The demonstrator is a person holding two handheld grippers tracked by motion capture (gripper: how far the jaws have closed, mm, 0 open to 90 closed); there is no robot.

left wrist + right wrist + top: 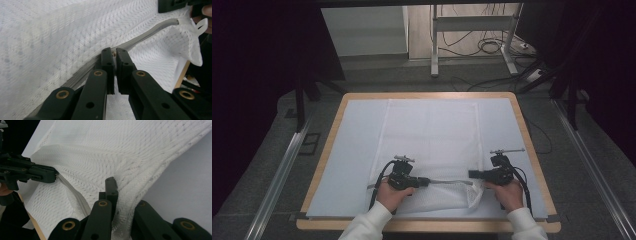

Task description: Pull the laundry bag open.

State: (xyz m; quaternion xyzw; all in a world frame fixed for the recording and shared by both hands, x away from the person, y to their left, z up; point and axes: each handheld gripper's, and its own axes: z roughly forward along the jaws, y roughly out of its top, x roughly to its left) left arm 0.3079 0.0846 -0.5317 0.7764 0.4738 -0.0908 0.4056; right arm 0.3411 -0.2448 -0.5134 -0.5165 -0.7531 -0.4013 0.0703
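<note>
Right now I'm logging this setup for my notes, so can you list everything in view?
mesh bag: one, white, flat across the middle of the table, near edge lifted between the two claws
zipper: one, grey, along the bag's near edge
cover sheet: one, pale blue-white, spread over the tabletop under the bag
table: one, light wood rim, centre of the high view
metal stand: one, white, on the floor beyond the table
cables: several, black and white, on the floor by the stand
left claw: one, black, shut on the zipper
right claw: one, black, shut on the bag's mesh at its near right corner
sleeves: two, white, bottom of the high view
</note>
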